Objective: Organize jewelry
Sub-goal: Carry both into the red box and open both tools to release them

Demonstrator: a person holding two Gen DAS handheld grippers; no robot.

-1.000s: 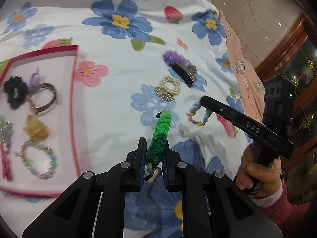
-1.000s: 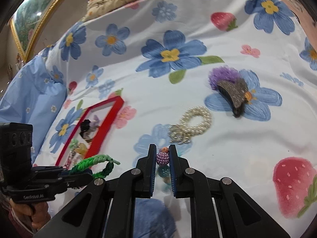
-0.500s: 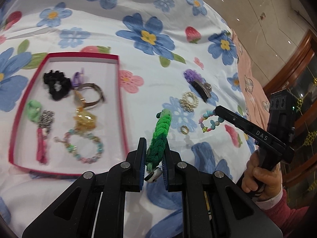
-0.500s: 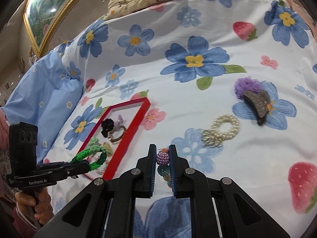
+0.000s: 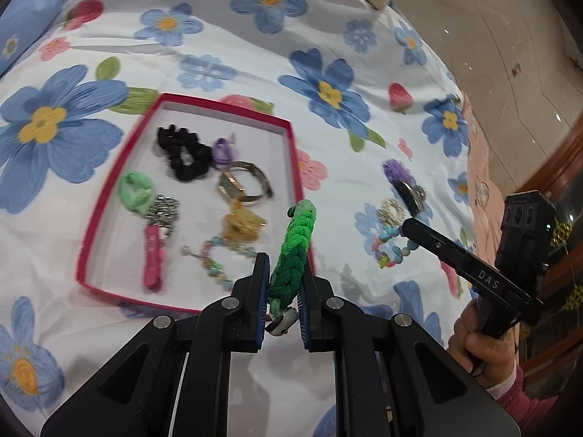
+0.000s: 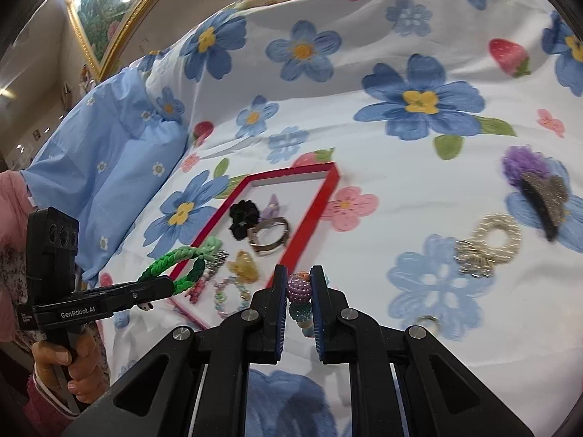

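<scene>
My left gripper is shut on a green braided bracelet and holds it above the near right corner of a red-rimmed tray. The tray holds a black scrunchie, a watch, a pink clip and other pieces. My right gripper is shut on a colourful beaded bracelet, raised above the bed to the right of the tray. The beaded bracelet also hangs from the right gripper in the left wrist view.
A floral bedspread covers the bed. On it lie a pearl scrunchie, a purple pom-pom with a dark hair claw and a small ring. A blue pillow lies left. The bed edge and floor lie to the right in the left wrist view.
Both grippers have risen and moved left towards the tray, each still holding its bracelet. The tray has come more fully into both views.
</scene>
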